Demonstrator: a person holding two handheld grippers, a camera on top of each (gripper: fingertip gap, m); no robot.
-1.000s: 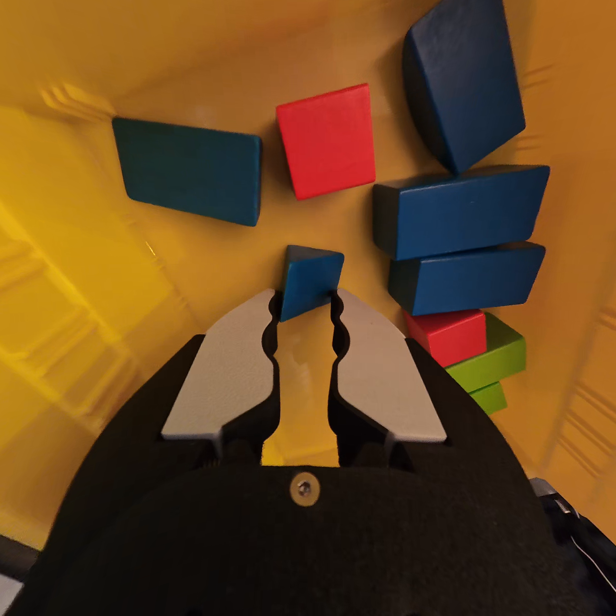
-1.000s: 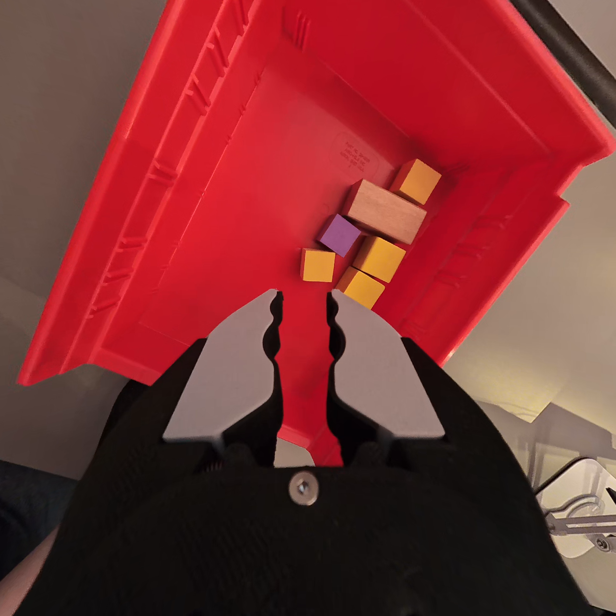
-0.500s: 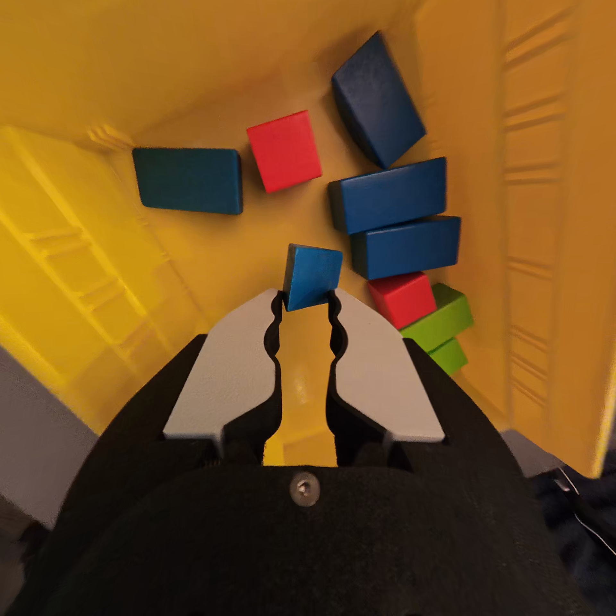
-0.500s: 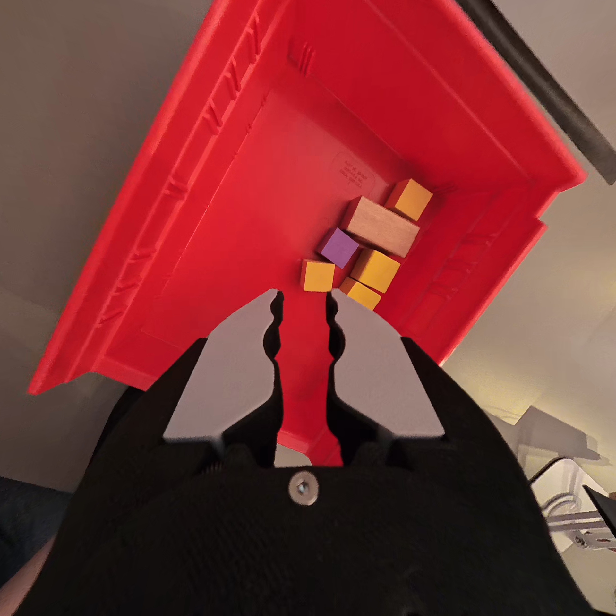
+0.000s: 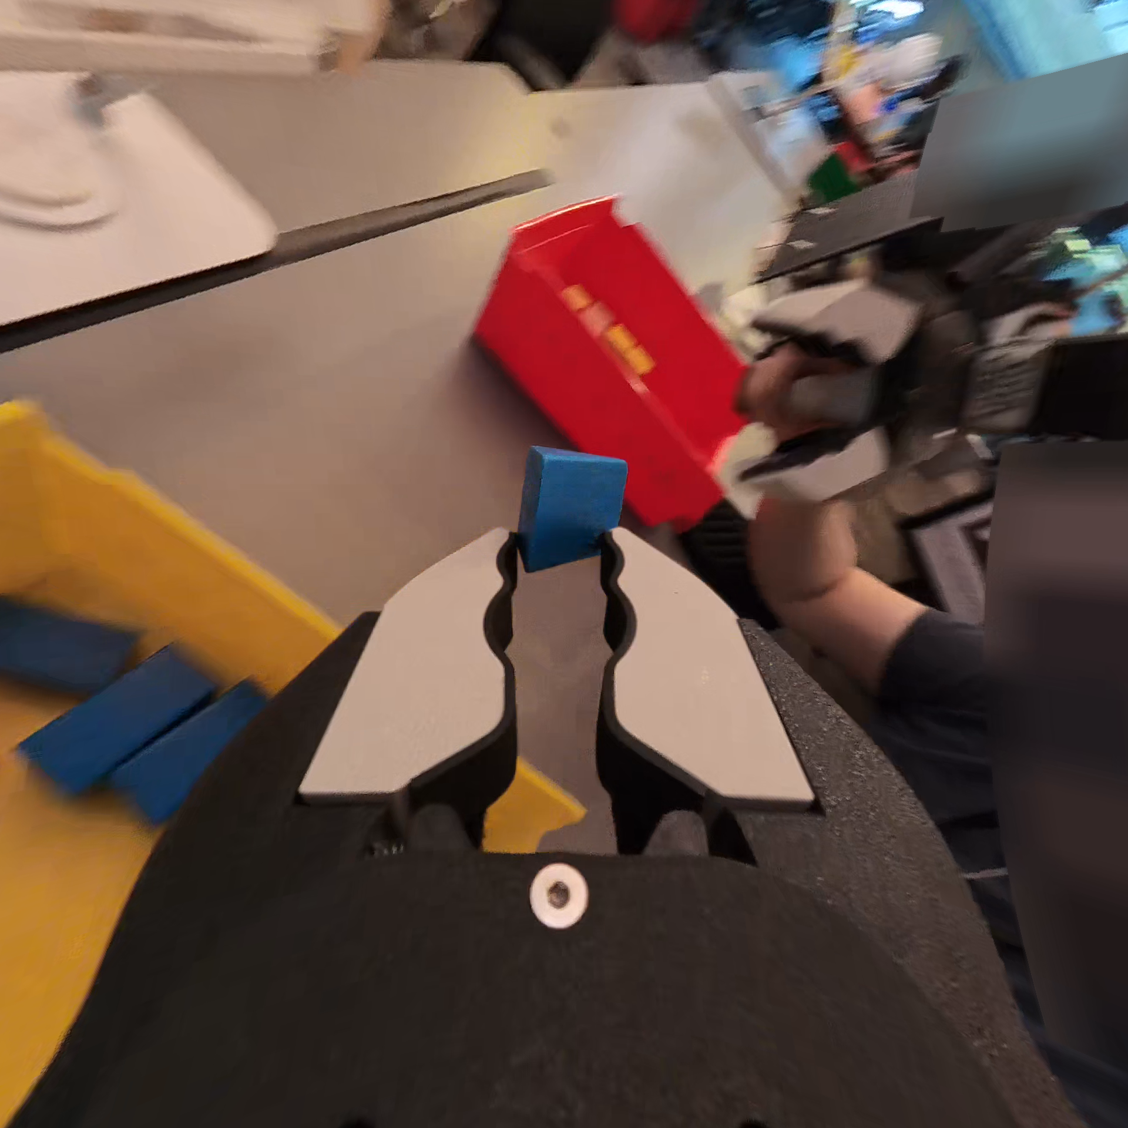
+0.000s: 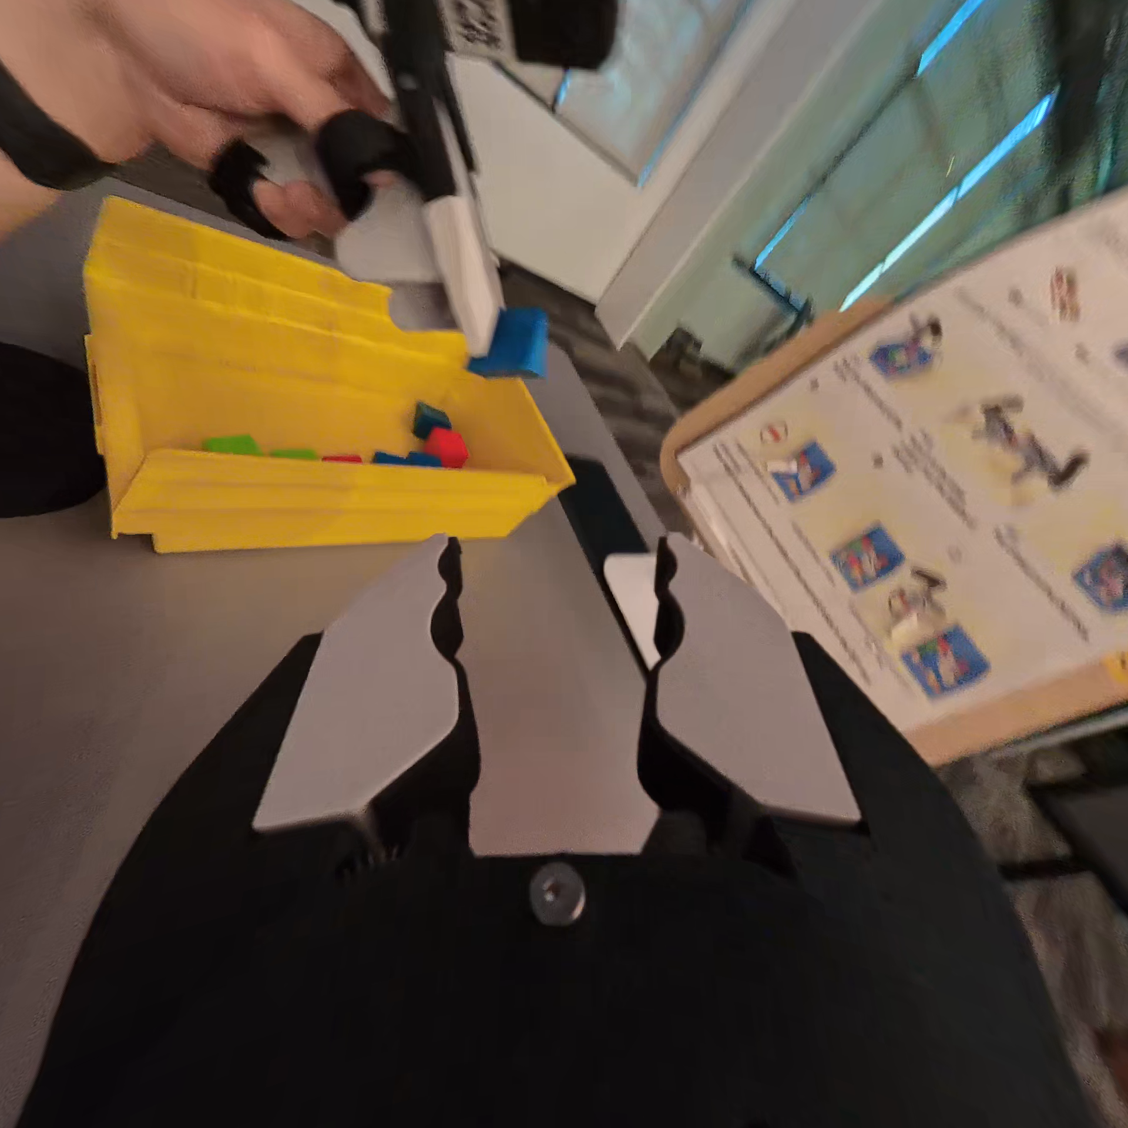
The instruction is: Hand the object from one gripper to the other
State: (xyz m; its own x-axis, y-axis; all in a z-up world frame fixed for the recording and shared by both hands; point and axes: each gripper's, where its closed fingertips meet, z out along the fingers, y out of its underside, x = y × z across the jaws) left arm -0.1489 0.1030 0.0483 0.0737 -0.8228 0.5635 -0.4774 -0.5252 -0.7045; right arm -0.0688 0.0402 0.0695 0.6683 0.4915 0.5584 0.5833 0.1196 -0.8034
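Jaws, L: clenched on blue block [image 5: 571, 509], held by its near end only, at the tips of left gripper [image 5: 558, 537].
Jaws, R: spread, empty; right gripper [image 6: 552, 546] well apart from block.
Block: in air, betw. yellow bin [image 6: 317, 494] and red bin [image 5: 601, 366], above grey table [image 5: 305, 378].
Risk: shallow tip grip; block may pivot or drop if R side nudges it, or if L lets go before R has closed.

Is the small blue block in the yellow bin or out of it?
Out. The blue block is pinched in the left tongs, lifted clear of the yellow bin, which sits on the table.
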